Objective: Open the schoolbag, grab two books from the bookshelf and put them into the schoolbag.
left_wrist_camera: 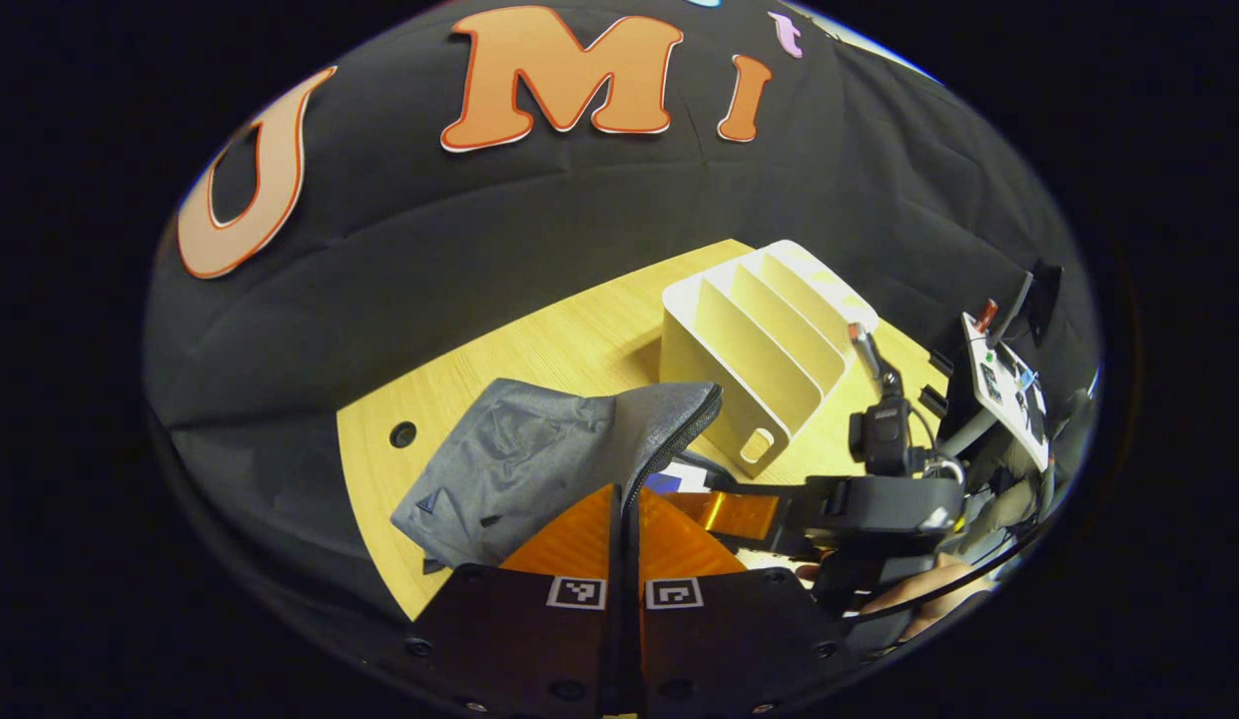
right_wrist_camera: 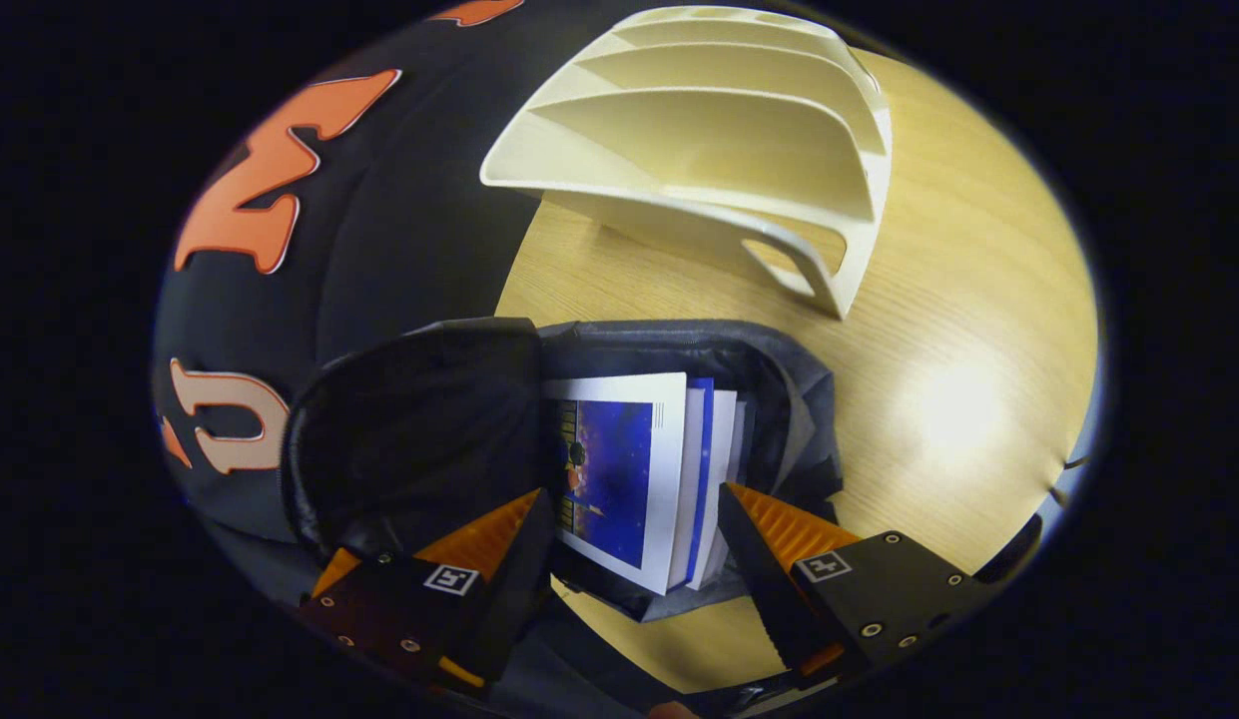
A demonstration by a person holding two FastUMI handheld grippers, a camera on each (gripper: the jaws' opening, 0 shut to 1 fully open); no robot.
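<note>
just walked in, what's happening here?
A person is packing a schoolbag with two handheld grippers. The left gripper is shut on the bag's zipper edge, holding it open. The right gripper has its jaws open around the books standing inside the bag. The bookshelf behind it stands empty.
</note>
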